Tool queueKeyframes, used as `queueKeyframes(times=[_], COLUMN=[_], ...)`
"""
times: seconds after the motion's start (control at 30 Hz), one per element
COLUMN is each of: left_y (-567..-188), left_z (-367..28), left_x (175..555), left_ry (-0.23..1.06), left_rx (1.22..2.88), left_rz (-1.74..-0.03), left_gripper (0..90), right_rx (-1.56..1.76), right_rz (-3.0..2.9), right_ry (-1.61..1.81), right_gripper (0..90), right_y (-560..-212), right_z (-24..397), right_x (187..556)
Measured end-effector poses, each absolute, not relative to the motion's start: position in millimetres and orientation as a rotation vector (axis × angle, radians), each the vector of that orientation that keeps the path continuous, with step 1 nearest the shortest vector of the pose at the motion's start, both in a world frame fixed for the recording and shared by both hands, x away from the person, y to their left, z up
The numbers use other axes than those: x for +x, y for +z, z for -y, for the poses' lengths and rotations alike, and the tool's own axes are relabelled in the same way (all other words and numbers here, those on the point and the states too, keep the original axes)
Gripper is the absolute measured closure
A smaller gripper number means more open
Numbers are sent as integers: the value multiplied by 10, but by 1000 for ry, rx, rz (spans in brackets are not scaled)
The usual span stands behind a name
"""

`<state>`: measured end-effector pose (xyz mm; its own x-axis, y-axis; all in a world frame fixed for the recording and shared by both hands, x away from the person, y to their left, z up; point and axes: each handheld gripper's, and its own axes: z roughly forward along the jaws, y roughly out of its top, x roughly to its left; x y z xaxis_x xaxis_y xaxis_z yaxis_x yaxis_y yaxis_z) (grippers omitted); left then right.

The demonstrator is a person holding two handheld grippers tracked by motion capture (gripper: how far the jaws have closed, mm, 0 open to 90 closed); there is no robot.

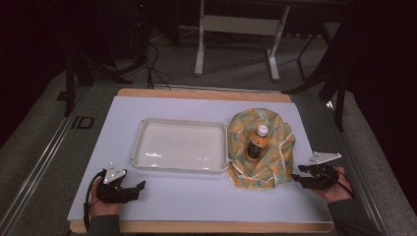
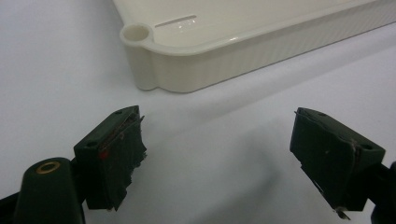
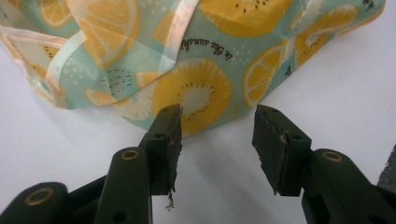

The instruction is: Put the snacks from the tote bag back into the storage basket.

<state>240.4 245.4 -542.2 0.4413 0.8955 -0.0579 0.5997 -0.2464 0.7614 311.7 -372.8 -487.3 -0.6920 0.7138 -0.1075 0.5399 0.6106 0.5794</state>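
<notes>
Forearms enter at the near edge of the tabletop [image 1: 206, 201], one gripper in each hand. Left gripper [image 1: 129, 189] sits low at the near left, fingers [image 2: 114, 156] spread wide with nothing between them, pointing toward the near corner of the white plastic tray [image 1: 181, 146]. Tray stands just beyond it, mid-table, with nothing in it.

Right gripper [image 1: 301, 178] hovers at the near right, aimed at the near edge of the fruit-print cloth [image 1: 275, 147]. In the right gripper view its fingers [image 3: 167, 140] stand partly apart, gripping nothing; the cloth hem [image 3: 201, 100] lies just ahead of the tips, not between them. One fingertip may brush the fabric; cannot tell.

Cloth lies bunched just right of the tray, touching or nearly touching its right wall. Orange drink bottle [image 1: 256, 143] with a white cap rests in the middle of the cloth, apparently lying down, cap pointing away.

Judgement: the work in hand looks like taking hold of the cloth by its near edge.

Risks from here:
- Fingers closing short of the hem would catch air, since the fabric sits ahead of the tips.
- Pulling one edge alone could tip the cloth and roll the bottle out, toward the tray or off the far side.
- Thin fabric may slip through a shallow pinch.
- Folded layers near the hem: grabbing one layer only would unwrap rather than lift.
</notes>
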Motion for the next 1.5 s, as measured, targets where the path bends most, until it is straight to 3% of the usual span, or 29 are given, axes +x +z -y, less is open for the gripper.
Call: queueKeyframes(times=[1.5], left_y=[-5422], left_z=[-2461], left_x=[2407], left_ry=[499], left_rx=[1959], left_rz=[-1248], left_gripper=[190], right_rx=[744], right_rz=[-2721], right_ry=[610], right_gripper=[576], right_y=[-4329], right_z=[3373], right_x=[3416])
